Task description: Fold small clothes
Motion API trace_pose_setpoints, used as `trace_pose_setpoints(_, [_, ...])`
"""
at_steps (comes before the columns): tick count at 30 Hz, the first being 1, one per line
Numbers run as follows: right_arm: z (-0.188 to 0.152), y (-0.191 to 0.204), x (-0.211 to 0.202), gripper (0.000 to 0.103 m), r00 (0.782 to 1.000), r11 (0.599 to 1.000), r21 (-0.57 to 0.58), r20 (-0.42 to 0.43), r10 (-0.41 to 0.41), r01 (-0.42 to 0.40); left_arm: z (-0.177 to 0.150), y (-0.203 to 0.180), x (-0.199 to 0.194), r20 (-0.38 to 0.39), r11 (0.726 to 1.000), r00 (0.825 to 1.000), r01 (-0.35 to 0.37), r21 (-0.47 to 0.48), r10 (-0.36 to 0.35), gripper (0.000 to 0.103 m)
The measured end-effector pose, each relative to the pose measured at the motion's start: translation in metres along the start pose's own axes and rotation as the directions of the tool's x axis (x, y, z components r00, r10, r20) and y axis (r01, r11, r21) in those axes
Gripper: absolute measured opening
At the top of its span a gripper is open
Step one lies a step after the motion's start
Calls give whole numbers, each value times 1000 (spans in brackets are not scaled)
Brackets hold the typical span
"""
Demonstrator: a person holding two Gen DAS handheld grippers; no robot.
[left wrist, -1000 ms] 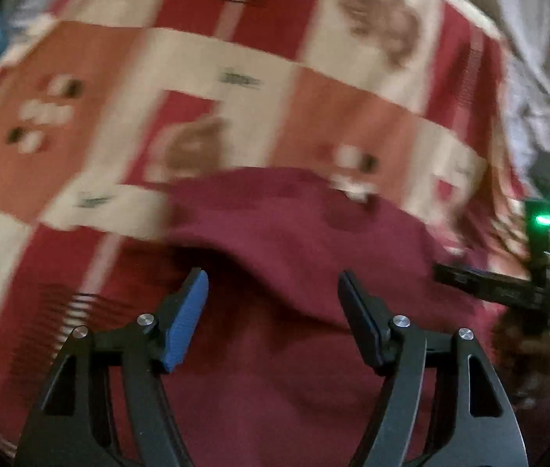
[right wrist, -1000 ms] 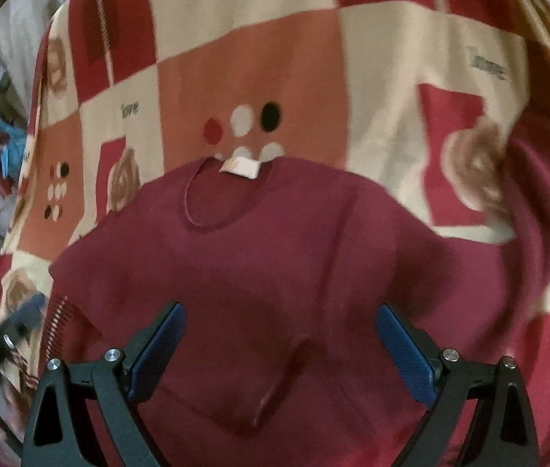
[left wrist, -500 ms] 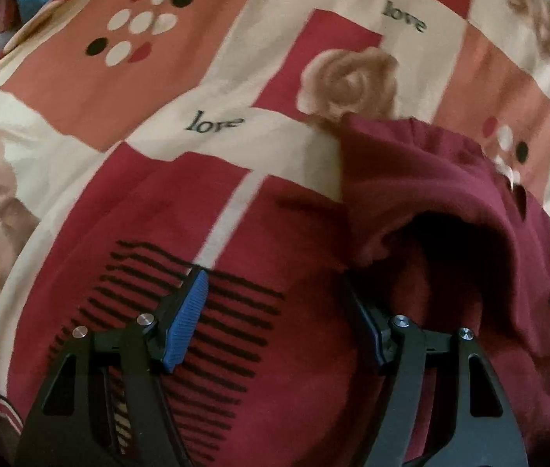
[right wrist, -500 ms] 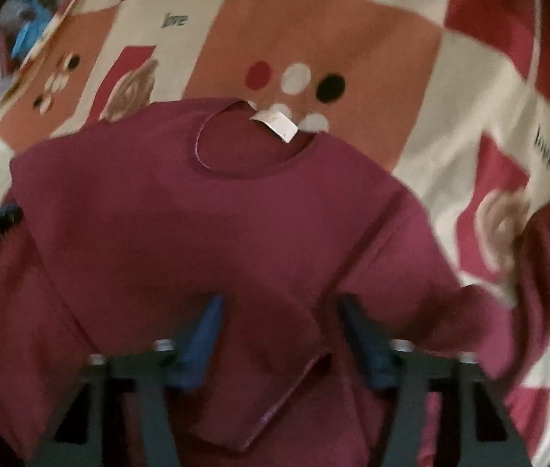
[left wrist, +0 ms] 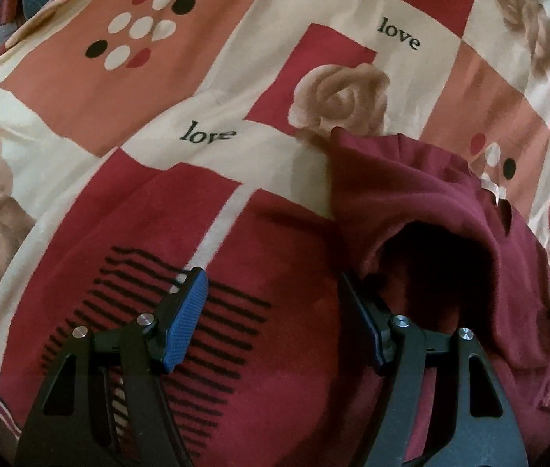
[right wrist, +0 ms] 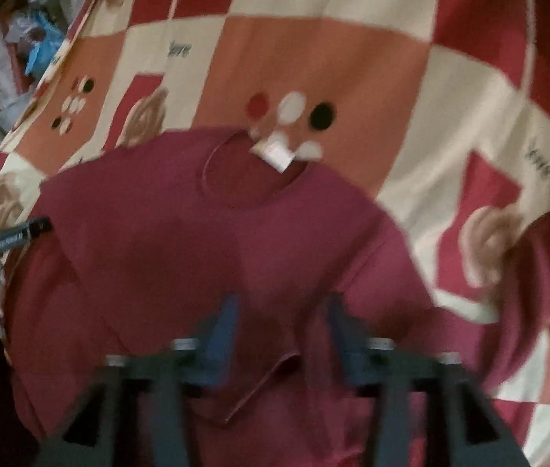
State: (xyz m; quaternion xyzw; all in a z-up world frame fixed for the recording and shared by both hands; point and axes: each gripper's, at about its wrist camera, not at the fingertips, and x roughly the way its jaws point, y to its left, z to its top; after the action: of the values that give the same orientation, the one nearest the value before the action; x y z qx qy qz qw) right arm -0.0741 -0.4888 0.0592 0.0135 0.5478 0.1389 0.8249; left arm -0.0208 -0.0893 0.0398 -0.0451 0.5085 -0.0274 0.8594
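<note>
One maroon top [right wrist: 205,257] I see lying on the patchwork bedspread [left wrist: 259,89] printed "love", its white neck label [right wrist: 275,154] unreadable, my right gripper [right wrist: 281,330] opening over its hem, my left gripper [left wrist: 271,315] spread, empty.

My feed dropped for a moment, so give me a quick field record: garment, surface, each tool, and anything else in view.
garment: maroon shirt, lying front up, white neck label at the collar
surface: patterned bedspread with roses, dots and "love" print
left tool: open, over bare bedspread beside the shirt's edge, one jaw by the sleeve opening
right tool: jaws opening, a folded shirt flap between them
folding: sleeve flap folded onto the body
other: clutter beyond the bedspread's edge, too blurred to identify
</note>
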Motion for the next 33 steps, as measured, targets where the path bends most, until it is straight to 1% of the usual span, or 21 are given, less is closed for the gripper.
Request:
trace_pose_setpoints(3, [-7, 6, 19, 52, 998, 999, -43, -54, -30, 28, 2, 5, -1, -9, 1000, 1000, 15, -19, -16, 69])
trace_pose_setpoints(5, [-13, 10, 21, 49, 999, 998, -55, -38, -36, 34, 6, 11, -5, 2, 999, 1000, 15, -45, -15, 69])
trace_pose_setpoints(6, [-15, 15, 19, 35, 998, 994, -93, -32, -61, 58, 7, 13, -8, 13, 998, 1000, 15, -58, -14, 69])
trace_pose_setpoints(7, [-17, 19, 16, 25, 996, 988, -127, -27, -89, 84, 8, 17, -10, 25, 997, 1000, 13, -72, -11, 69])
trace_pose_setpoints(8, [-18, 22, 11, 7, 993, 980, -163, -19, -114, 109, 9, 19, -11, 32, 996, 999, 13, -85, -10, 69])
trace_pose_setpoints(10, [-17, 27, -4, 7, 991, 971, -198, 11, -134, 134, 8, 21, -11, 31, 995, 999, 21, -101, -18, 69])
trace_pose_setpoints(13, [-8, 27, -28, 7, 970, 939, -245, 95, -224, 241, 7, 17, -13, 18, 995, 999, 40, -87, -38, 69])
trace_pose_setpoints(15, [-3, 16, -41, 7, 955, 935, -210, 139, -261, 286, 4, 14, -15, 20, 997, 999, 42, -66, -41, 69])
trace_pose_setpoints(17, [0, -5, -47, 7, 935, 928, -152, 152, -319, 341, 2, 9, -17, 12, 997, 998, 60, -40, -60, 69])
trace_pose_setpoints(19, [-2, -21, -39, 7, 926, 923, -111, 125, -355, 369, -1, 1, -17, -6, 996, 996, 94, -6, -94, 69])
trace_pose_setpoints(22, [-8, -36, 0, 7, 939, 935, -87, 9, -344, 343, -5, -12, -15, -32, 992, 993, 112, 61, -110, 69])
trace_pose_setpoints(24, [-5, -39, 16, 7, 933, 933, -84, -61, -354, 349, -6, -16, -14, -50, 989, 992, 119, 85, -115, 69])
trace_pose_setpoints(25, [-1, -35, 12, 11, 940, 940, -68, -47, -339, 335, -7, -18, -15, -56, 988, 991, 127, 93, -122, 69])
trace_pose_setpoints(26, [6, -31, 4, 20, 952, 951, -51, -8, -306, 305, -8, -21, -15, -61, 986, 990, 131, 104, -125, 69])
trace_pose_setpoints(27, [13, -23, -4, 39, 966, 966, -32, 40, -254, 255, -7, -22, -14, -63, 985, 990, 130, 110, -123, 69])
trace_pose_setpoints(28, [25, -12, -12, 50, 980, 985, -10, 98, -171, 173, -7, -25, -13, -65, 985, 991, 126, 115, -119, 69])
trace_pose_setpoints(29, [36, 0, -16, 64, 986, 996, 1, 144, -85, 85, -6, -26, -11, -66, 985, 991, 125, 116, -118, 69])
trace_pose_setpoints(30, [50, 15, -14, 65, 985, 1000, -1, 174, 13, -13, -5, -28, -8, -69, 986, 991, 119, 116, -112, 69])
trace_pose_setpoints(31, [61, 28, -9, 66, 981, 997, -10, 176, 81, -81, -4, -28, -3, -74, 987, 992, 107, 118, -99, 69])
trace_pose_setpoints(32, [77, 46, 3, 66, 973, 986, -25, 157, 167, -165, -3, -29, 2, -80, 989, 994, 90, 118, -80, 69])
trace_pose_setpoints(33, [88, 62, 15, 66, 966, 976, -41, 136, 218, -215, -2, -29, 5, -81, 989, 994, 87, 116, -78, 69])
